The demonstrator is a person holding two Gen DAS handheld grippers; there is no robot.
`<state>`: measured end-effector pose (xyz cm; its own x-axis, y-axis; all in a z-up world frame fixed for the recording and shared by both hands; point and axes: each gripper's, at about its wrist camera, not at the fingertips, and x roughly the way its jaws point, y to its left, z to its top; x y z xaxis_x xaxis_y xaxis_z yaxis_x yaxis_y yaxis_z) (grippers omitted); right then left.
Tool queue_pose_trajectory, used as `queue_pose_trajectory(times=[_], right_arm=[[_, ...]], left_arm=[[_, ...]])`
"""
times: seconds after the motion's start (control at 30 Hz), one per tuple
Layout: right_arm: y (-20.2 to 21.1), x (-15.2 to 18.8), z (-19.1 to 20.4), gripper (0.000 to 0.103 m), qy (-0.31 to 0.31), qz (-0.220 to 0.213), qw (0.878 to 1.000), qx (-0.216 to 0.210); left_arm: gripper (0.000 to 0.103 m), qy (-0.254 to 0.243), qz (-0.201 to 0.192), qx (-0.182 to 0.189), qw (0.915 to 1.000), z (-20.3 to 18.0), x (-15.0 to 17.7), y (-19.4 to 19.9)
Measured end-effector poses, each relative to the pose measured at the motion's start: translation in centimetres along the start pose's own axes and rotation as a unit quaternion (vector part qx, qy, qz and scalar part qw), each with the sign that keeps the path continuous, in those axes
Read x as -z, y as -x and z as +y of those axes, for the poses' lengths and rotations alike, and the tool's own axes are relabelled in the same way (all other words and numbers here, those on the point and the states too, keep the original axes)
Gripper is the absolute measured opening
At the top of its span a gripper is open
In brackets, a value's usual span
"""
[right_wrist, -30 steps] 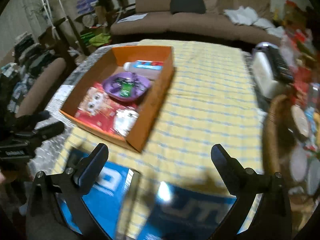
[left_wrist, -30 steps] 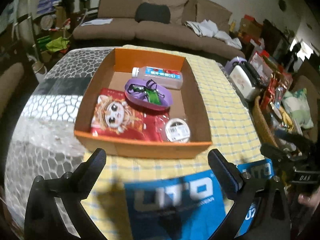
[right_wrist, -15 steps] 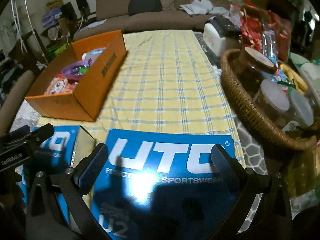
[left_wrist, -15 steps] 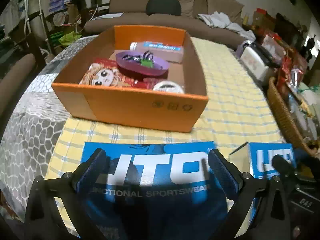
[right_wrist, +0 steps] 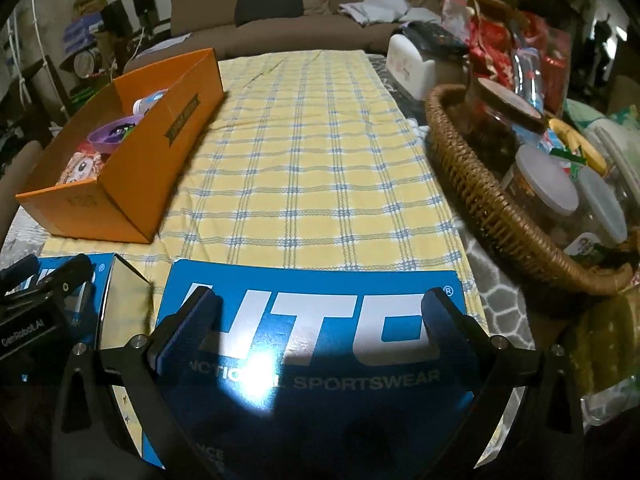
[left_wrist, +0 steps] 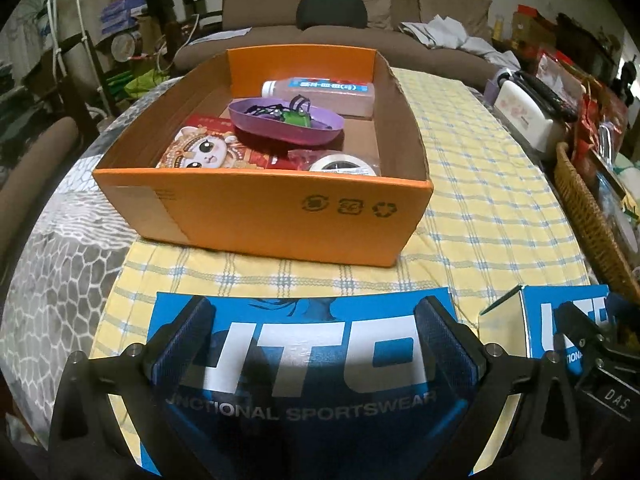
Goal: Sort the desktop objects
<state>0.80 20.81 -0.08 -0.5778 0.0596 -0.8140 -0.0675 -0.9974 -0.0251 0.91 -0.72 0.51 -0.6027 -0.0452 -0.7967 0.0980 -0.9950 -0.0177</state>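
an orange cardboard box (left_wrist: 256, 212) sits open on the yellow checked cloth (right_wrist: 312, 184) of my counter; inside, a purple oval dish (left_wrist: 286, 122) holding dark cords and a green piece rests partly on a red packet with a cartoon face (left_wrist: 202, 150); a clear bottle with a blue and red label (left_wrist: 320, 94) lies on its side against the far wall; a roll of clear tape (left_wrist: 344, 165) lies flat in the near right corner; two blue boxes lettered "functional sportswear", one (left_wrist: 316, 360) before the orange box, the other (right_wrist: 316, 344) just beside it to the right, lie flat.
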Motion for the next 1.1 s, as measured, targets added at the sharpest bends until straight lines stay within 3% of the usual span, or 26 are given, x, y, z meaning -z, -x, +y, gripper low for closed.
queue_pose_trajectory(times=[1.1], right_arm=[[0.01,0.16,0.06,0.103,-0.002,-0.002,1.000,-0.001]], left_arm=[[0.103,0.004,0.000,-0.003,1.0000,0.13,-0.05,-0.20]])
